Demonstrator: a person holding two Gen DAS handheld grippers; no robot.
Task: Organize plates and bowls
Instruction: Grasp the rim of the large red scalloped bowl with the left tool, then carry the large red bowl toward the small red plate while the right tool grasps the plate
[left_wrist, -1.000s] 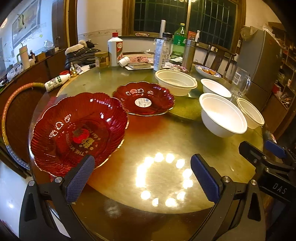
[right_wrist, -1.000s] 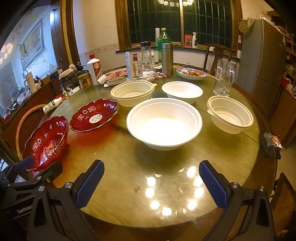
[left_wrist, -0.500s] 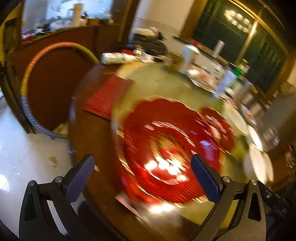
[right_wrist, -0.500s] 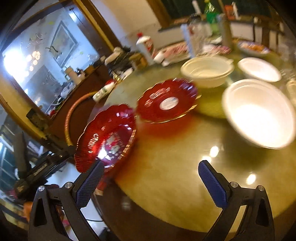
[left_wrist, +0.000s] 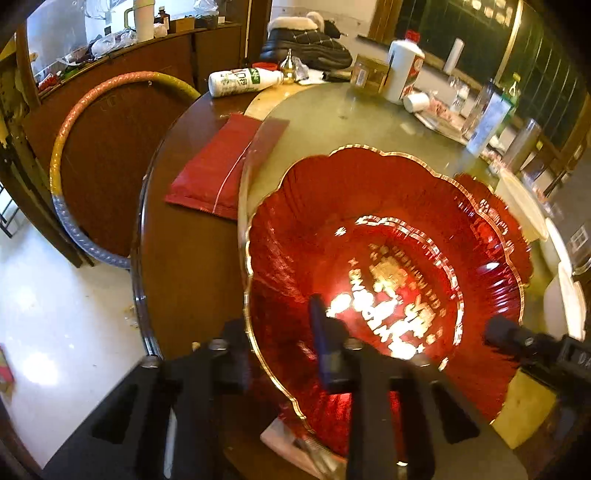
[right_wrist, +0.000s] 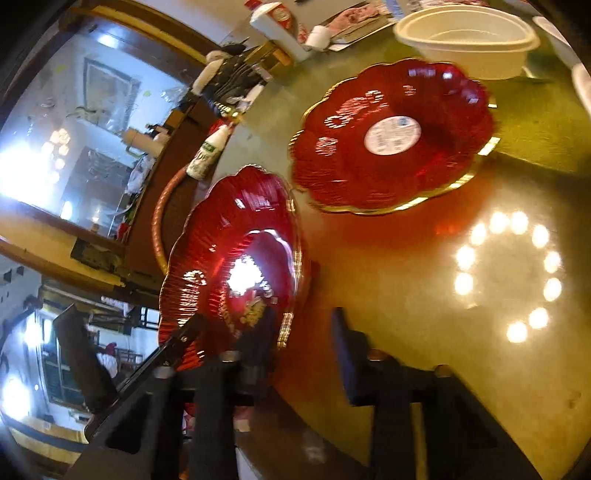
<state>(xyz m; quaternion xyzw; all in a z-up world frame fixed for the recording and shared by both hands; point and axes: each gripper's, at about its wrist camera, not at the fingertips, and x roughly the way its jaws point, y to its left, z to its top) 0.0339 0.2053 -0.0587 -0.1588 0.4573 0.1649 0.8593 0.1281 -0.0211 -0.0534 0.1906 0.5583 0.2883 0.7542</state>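
Presently the left gripper (left_wrist: 284, 343) is closing over the near rim of the large red plate (left_wrist: 369, 229): one finger sits inside the dish, the other outside under the rim. The right gripper (right_wrist: 299, 332) is closing as well, one finger against that plate's edge (right_wrist: 229, 236) and one over the bare counter (right_wrist: 406, 266); whether the pads already press is not clear in the blur. Beyond the right fingers, apart from the first plate, lies the small red plate (right_wrist: 395, 136) with a white label. Farther still stands a white bowl (right_wrist: 465, 37), just past the small plate.
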